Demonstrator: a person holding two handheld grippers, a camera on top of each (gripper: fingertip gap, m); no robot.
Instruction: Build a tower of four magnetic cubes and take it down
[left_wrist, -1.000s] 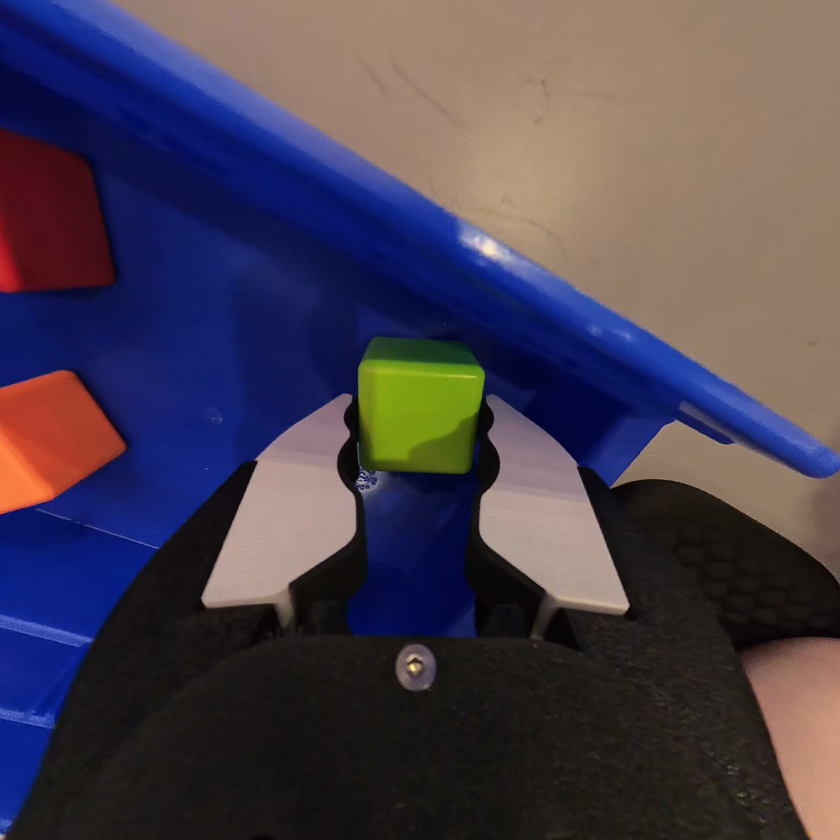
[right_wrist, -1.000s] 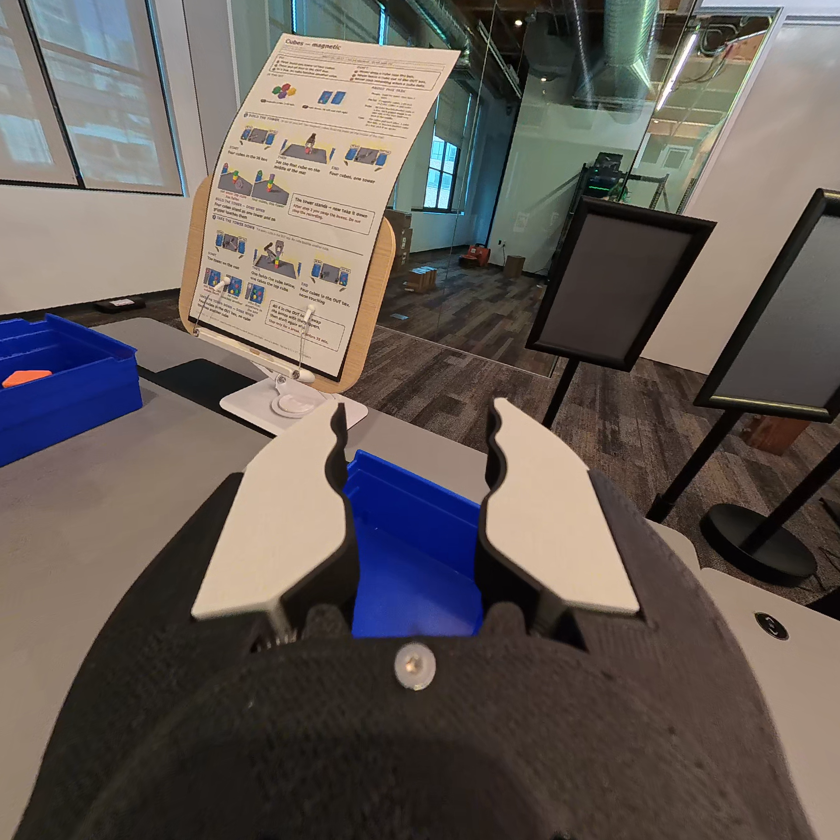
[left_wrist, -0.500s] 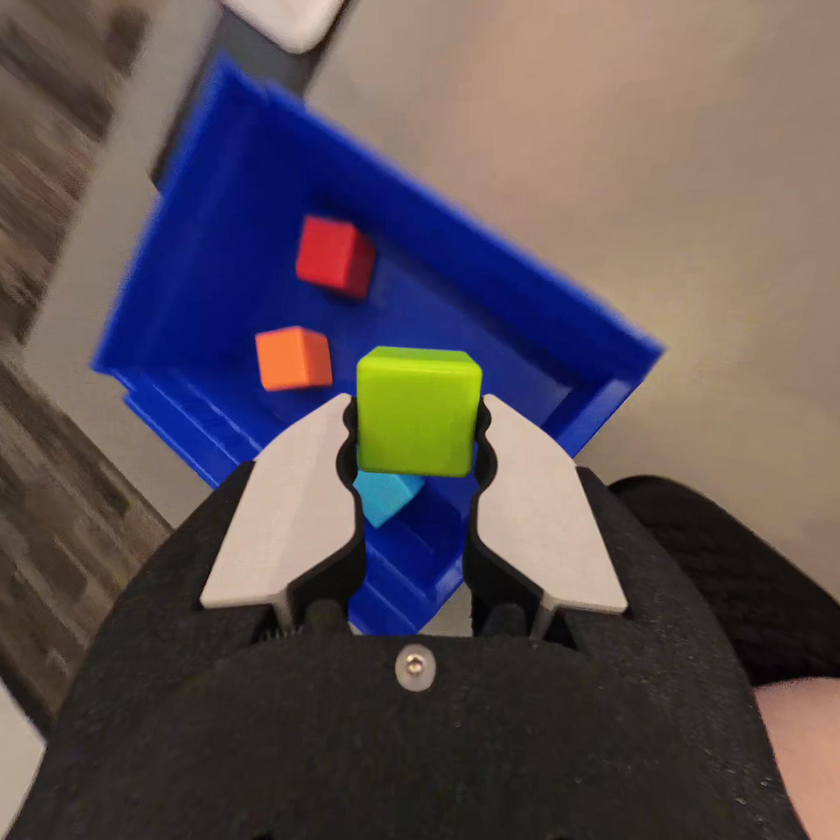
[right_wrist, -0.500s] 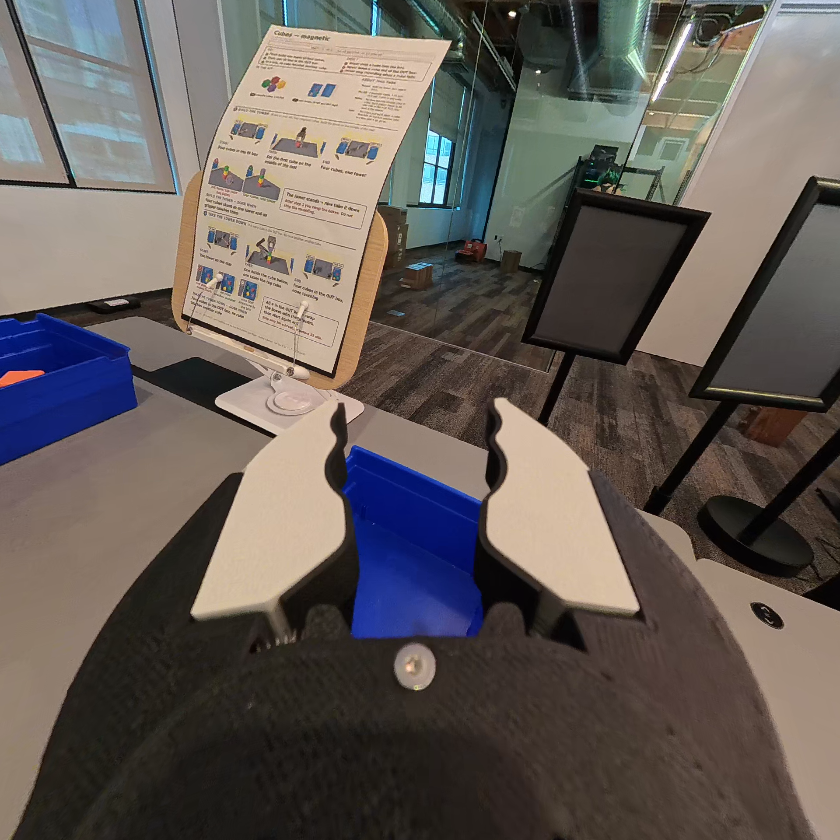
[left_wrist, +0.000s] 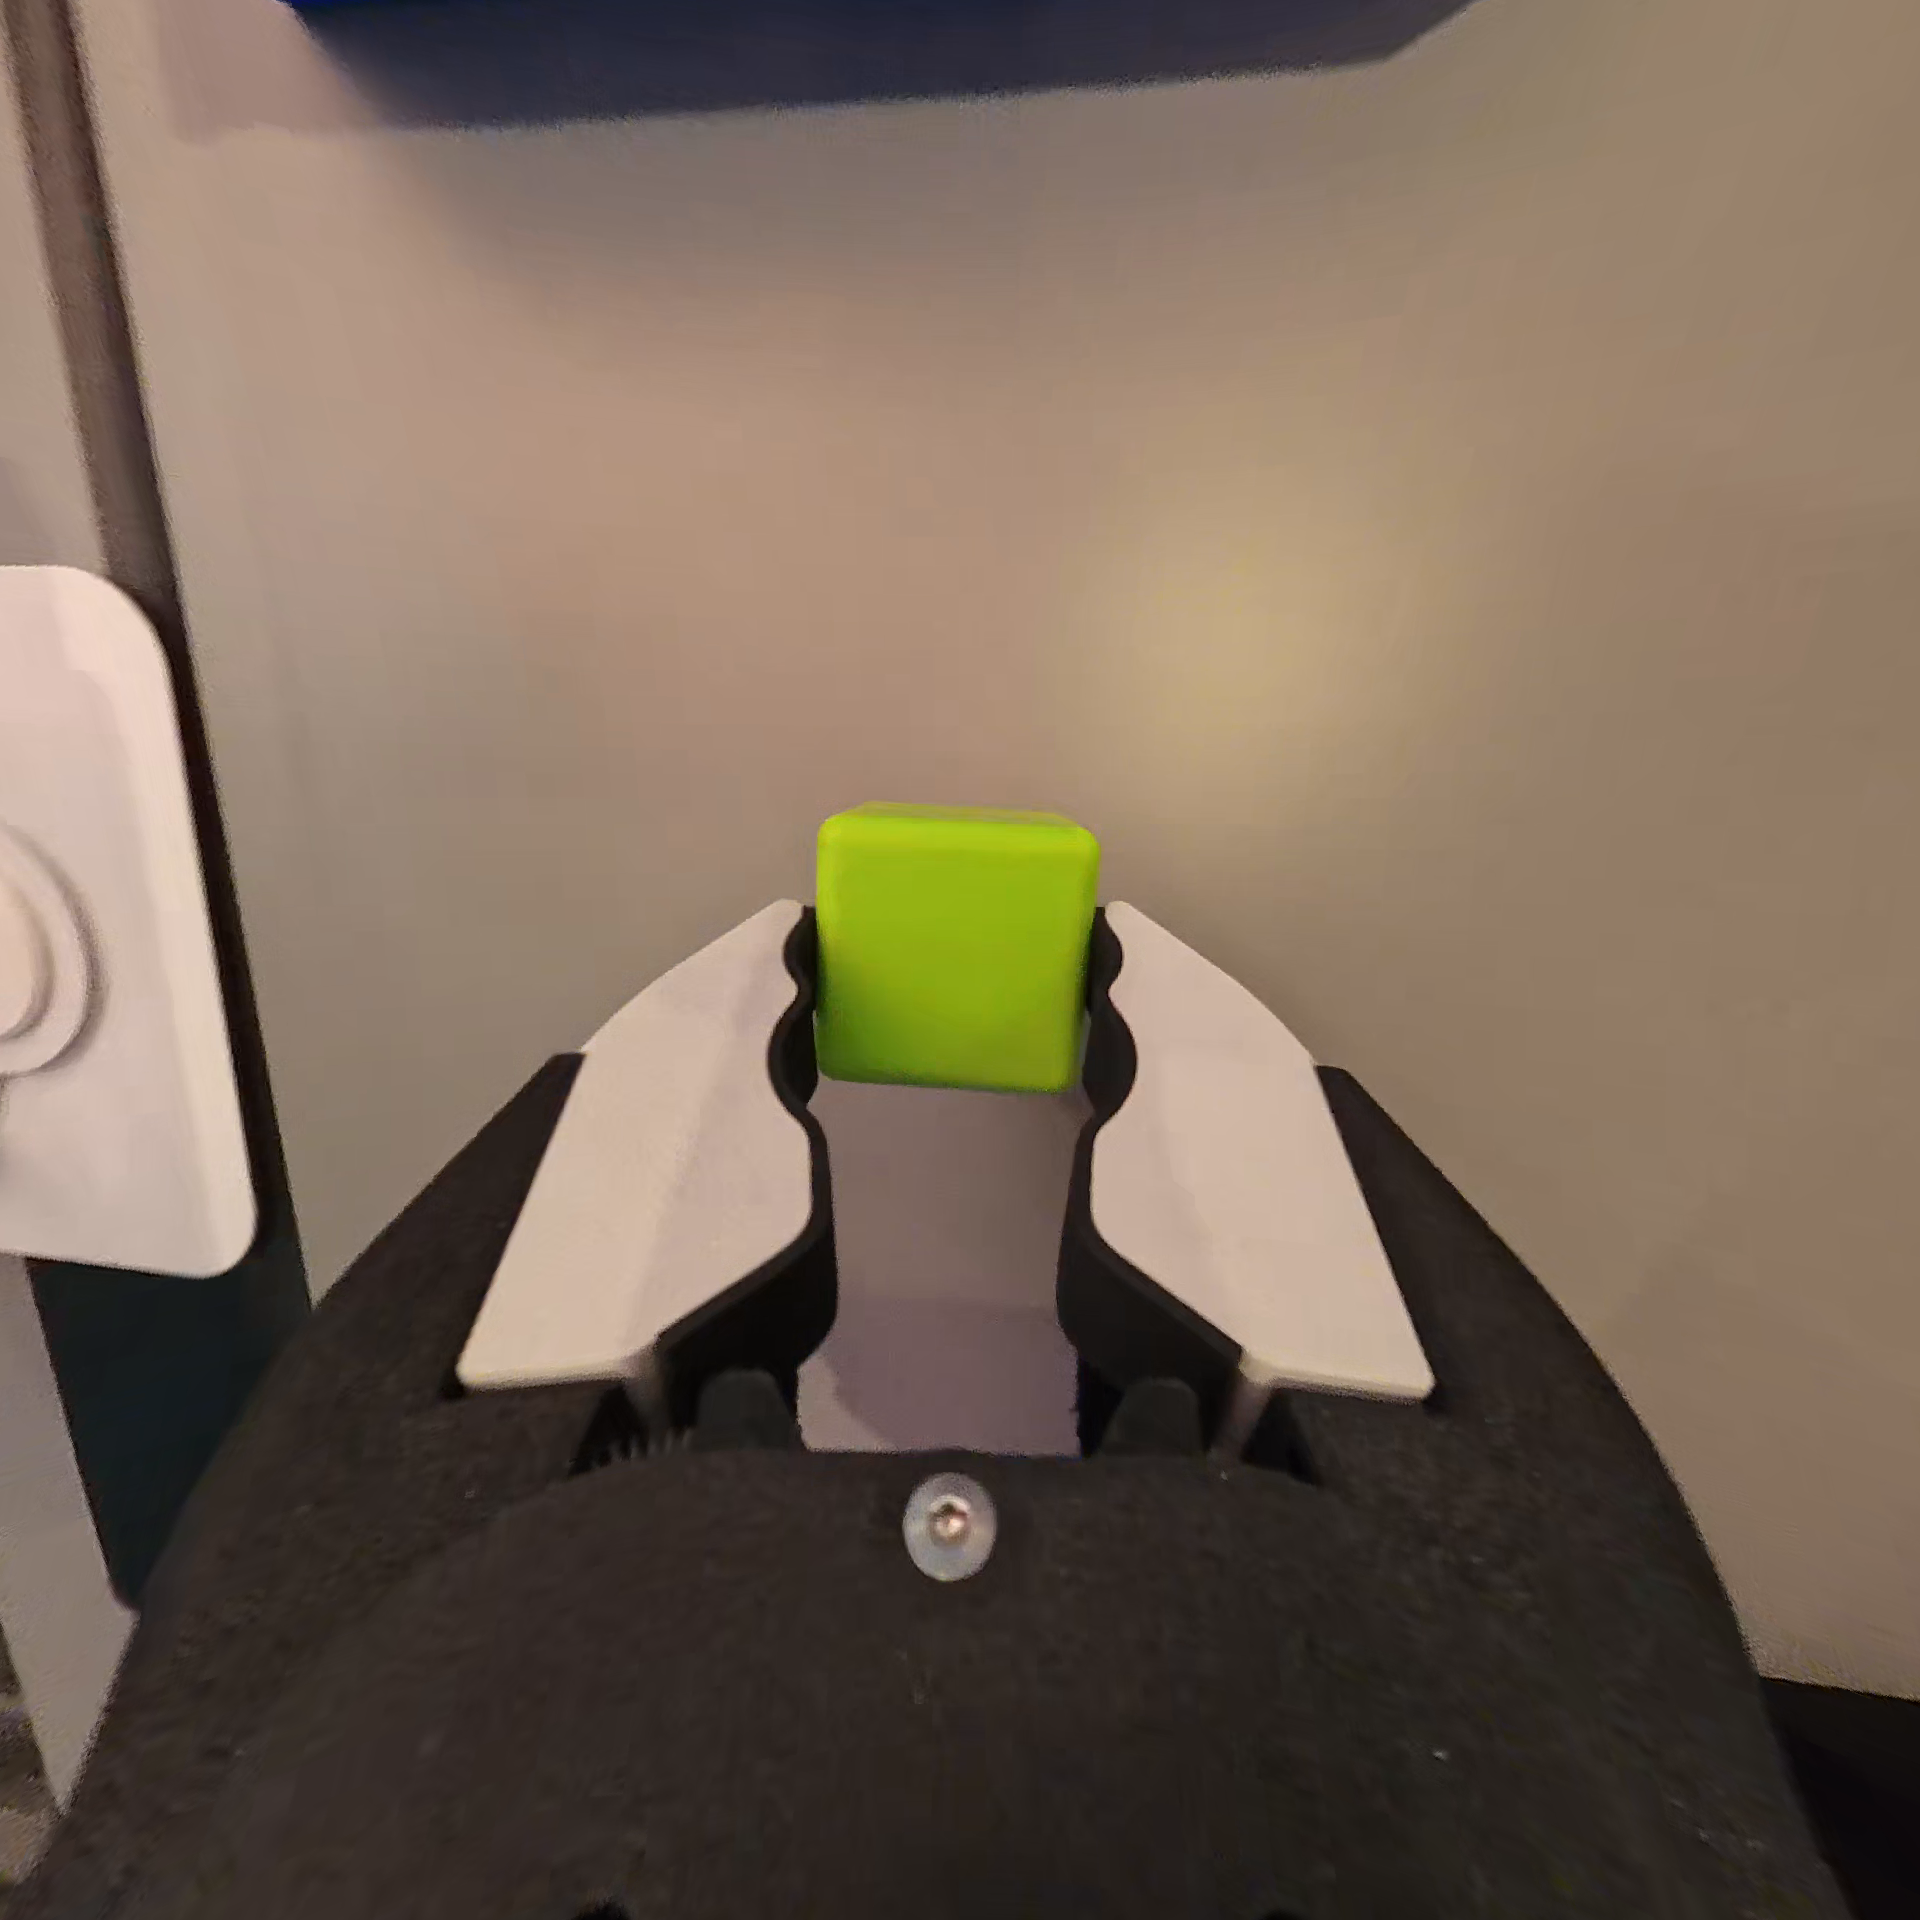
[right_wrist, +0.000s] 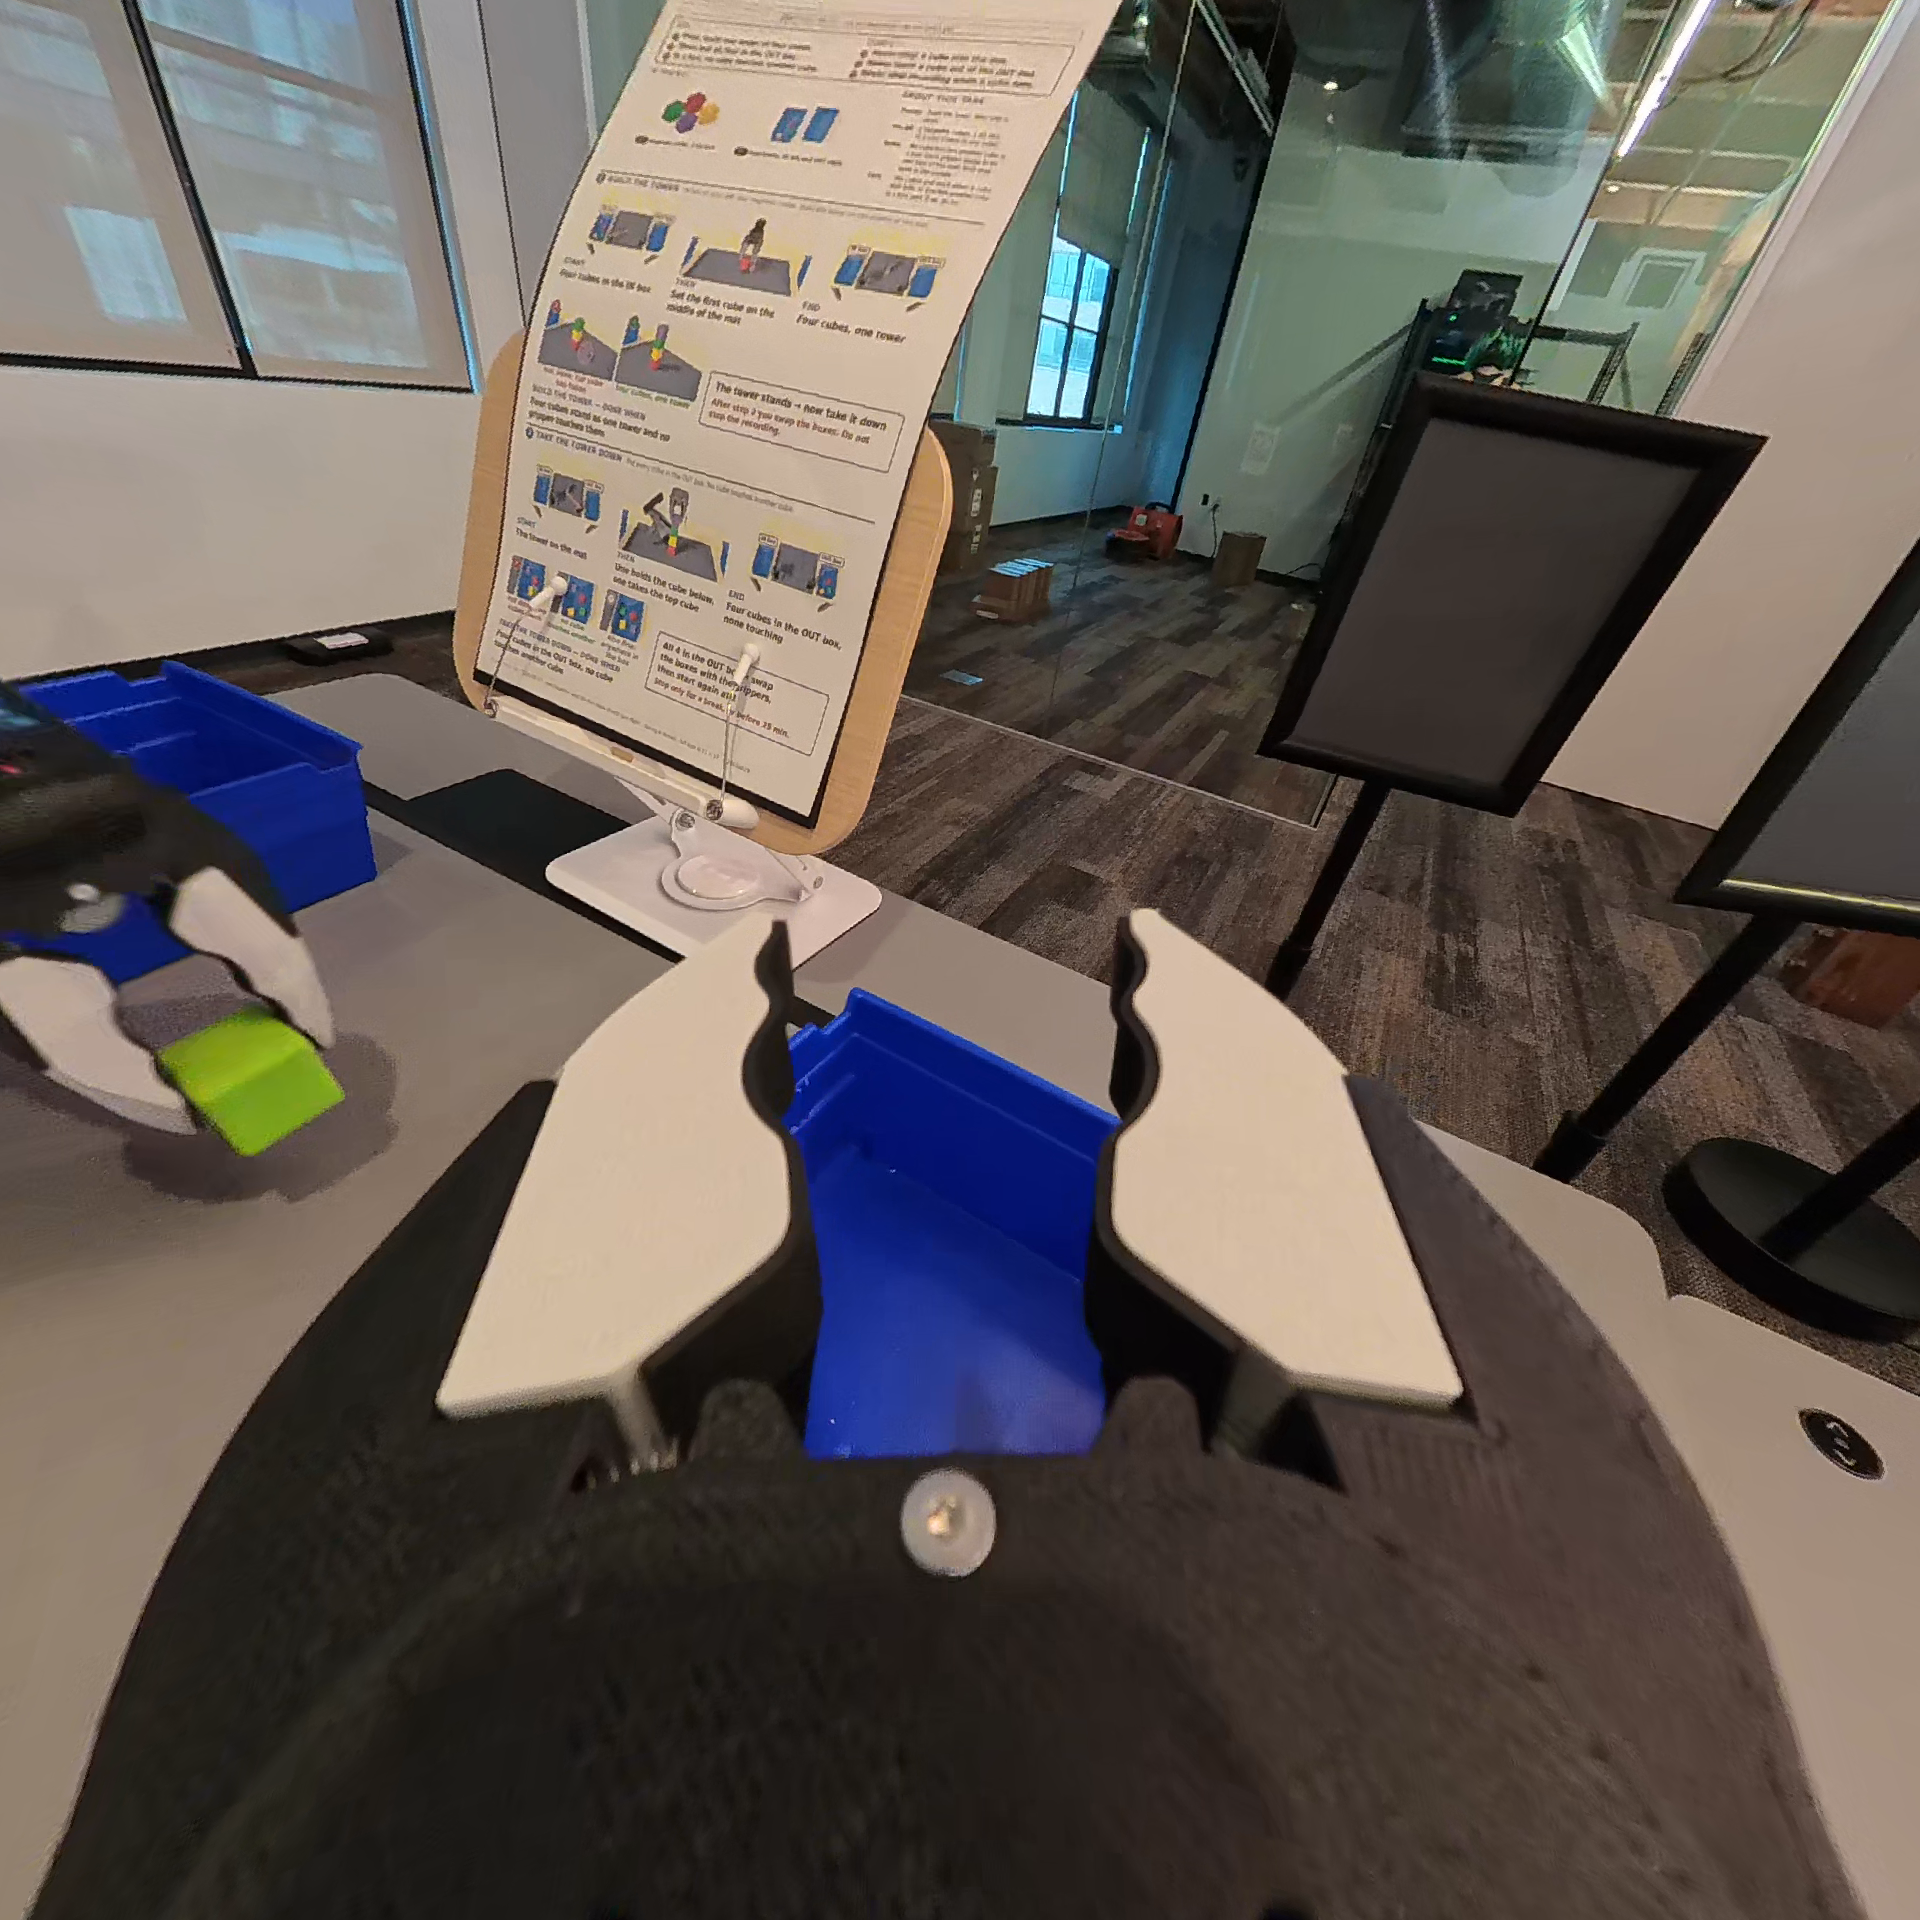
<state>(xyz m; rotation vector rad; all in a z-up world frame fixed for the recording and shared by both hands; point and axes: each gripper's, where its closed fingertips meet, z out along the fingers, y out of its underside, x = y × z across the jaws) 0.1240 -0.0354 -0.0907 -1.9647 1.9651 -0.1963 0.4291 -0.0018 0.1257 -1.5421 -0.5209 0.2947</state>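
the left gripper (left_wrist: 954, 961) has carried the green cube (left_wrist: 954, 951) from the blue bin (right_wrist: 249, 769) over the grey mat (left_wrist: 1039, 520), clamped; the right gripper (right_wrist: 951, 997) gapes empty.

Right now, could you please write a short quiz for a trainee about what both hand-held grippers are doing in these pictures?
1. True or false: the left hand-held gripper is shut on the green cube.
2. What lies directly ahead between the fingers of the right hand-held gripper? A) an orange cube B) a blue bin C) the paper stand
3. Fill in: the right hand-held gripper holds ____.

Key:
1. True; the cube sits clamped between both fingers.
2. B.
3. Nothing; its jaws are open and empty.
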